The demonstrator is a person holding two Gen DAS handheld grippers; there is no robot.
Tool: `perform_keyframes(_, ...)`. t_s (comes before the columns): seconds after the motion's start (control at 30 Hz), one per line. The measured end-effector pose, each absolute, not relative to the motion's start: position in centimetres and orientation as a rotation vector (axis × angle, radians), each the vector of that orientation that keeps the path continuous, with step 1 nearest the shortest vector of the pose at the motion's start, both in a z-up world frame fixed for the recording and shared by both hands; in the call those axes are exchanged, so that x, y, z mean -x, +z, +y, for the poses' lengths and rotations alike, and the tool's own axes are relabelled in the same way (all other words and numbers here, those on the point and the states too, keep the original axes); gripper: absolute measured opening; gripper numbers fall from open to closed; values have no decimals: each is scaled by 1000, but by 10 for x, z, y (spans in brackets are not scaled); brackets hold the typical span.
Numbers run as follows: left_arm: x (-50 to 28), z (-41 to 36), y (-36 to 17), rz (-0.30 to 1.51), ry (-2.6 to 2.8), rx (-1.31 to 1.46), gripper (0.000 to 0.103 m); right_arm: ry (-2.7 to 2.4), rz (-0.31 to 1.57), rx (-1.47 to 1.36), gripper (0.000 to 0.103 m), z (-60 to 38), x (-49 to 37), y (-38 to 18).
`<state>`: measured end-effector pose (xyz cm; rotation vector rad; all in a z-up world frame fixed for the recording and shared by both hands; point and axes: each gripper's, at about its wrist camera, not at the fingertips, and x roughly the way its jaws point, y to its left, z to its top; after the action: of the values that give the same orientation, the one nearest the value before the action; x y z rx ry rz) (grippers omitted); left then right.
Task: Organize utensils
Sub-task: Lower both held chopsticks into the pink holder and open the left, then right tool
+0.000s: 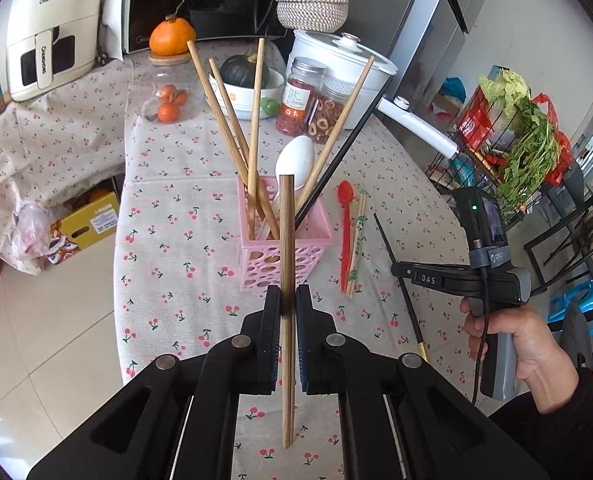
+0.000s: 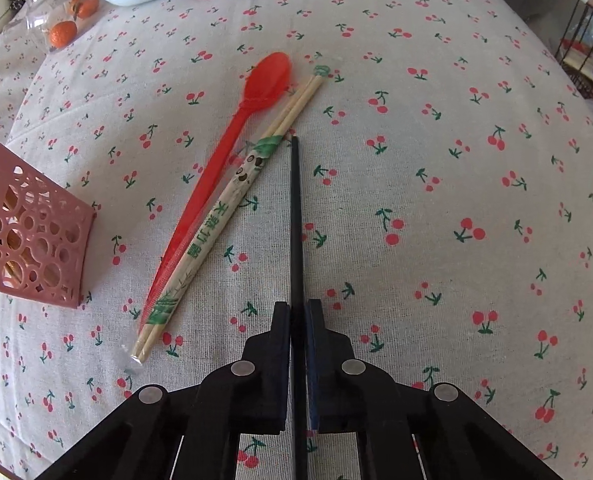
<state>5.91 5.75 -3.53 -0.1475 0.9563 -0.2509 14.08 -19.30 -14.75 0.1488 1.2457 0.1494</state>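
My left gripper [image 1: 287, 292] is shut on a wooden chopstick [image 1: 286, 220], held upright just in front of the pink perforated holder [image 1: 256, 264]. The holder contains several wooden chopsticks, a white spoon [image 1: 296, 156] and a black chopstick [image 1: 348, 148]. My right gripper [image 2: 297, 306] is shut on a second black chopstick [image 2: 295, 220], whose far end lies on the cherry-print cloth. Just left of it lie a red plastic spoon [image 2: 232, 136] and a wrapped pair of disposable chopsticks [image 2: 232, 200]. In the right wrist view the holder [image 2: 32, 240] sits at the far left. A hand [image 1: 528, 344] holds the right gripper [image 1: 396, 270].
At the back of the table stand a bowl with a green squash [image 1: 242, 92], two jars [image 1: 300, 96], a white pot [image 1: 336, 60], a glass container of oranges [image 1: 166, 102] and an air fryer [image 1: 52, 28]. A wire rack with greens [image 1: 524, 136] stands right. The table edge drops to floor on the left.
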Motion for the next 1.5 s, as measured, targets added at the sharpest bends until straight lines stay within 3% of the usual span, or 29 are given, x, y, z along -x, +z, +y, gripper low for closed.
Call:
perform_keyframes(0.8,-23,98,49,610,-144,166,4,324,634,-162,5,-204,-56,13)
perform_keyframes(1.23,-43,97,78,439,-139,210,4,396,543,-245,5,-186,-66,47)
perform_keyframes(1.5,-81,69,58,505,-175,140,4,417,548,-266,5,-174,-73,47)
